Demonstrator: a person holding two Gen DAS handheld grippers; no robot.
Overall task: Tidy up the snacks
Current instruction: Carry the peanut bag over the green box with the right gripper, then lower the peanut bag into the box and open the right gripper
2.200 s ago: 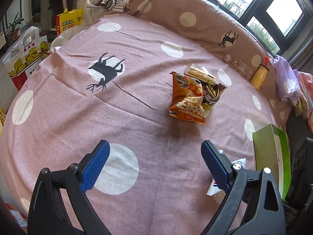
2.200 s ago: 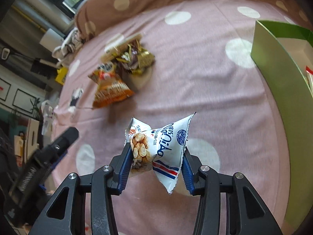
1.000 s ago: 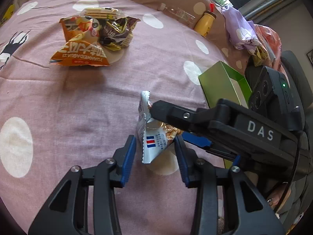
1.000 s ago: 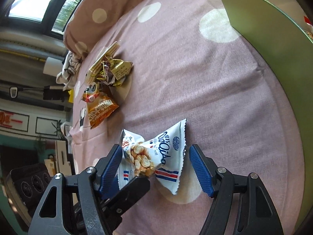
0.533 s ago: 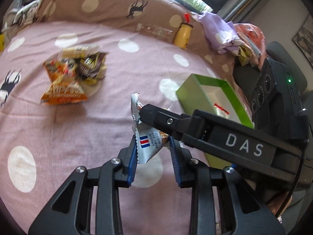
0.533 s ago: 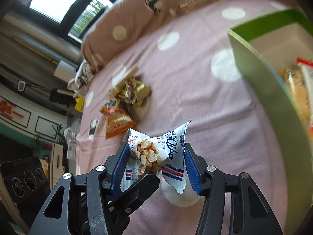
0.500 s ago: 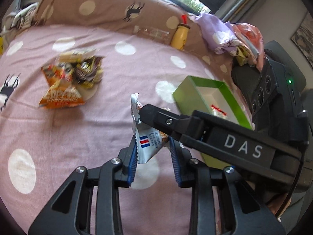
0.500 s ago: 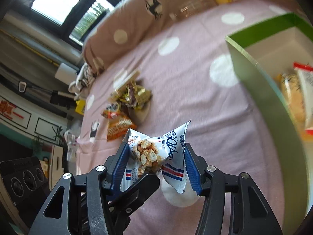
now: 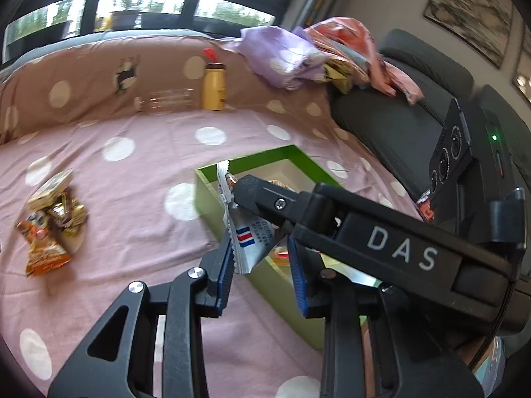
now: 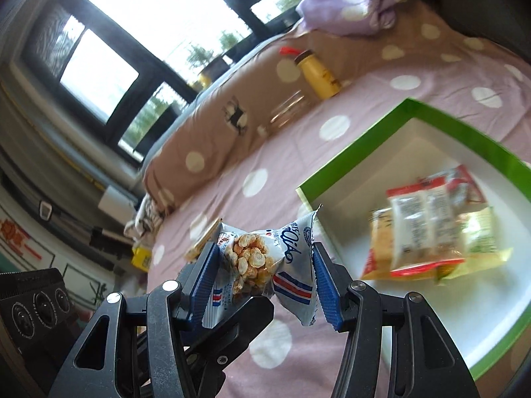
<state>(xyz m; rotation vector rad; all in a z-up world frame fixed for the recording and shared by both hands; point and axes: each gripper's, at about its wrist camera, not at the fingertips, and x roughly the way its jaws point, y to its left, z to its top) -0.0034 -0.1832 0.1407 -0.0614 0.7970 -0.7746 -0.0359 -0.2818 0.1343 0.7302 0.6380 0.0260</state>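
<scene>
Right wrist view: your right gripper (image 10: 264, 273) and left gripper (image 9: 260, 262) both pinch the white snack packet (image 10: 265, 255) above the green box's (image 10: 348, 162) near rim. Other packets (image 10: 428, 229) lie inside; a snack pile (image 9: 49, 219) sits well apart on the pink cloth (image 9: 132, 199).

"DAS" on right gripper (image 9: 262, 195) body

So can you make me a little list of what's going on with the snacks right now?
held snack: white peanut packet, pinched at both ends
right gripper: jaws shut on the packet
left gripper: jaws shut on the packet's lower end
box: green box, open, white inside
already in box: a few snack packets
packet position: in the air by the box's near corner, not yet inside
left to sort: snack pile on the pink dotted cloth
</scene>
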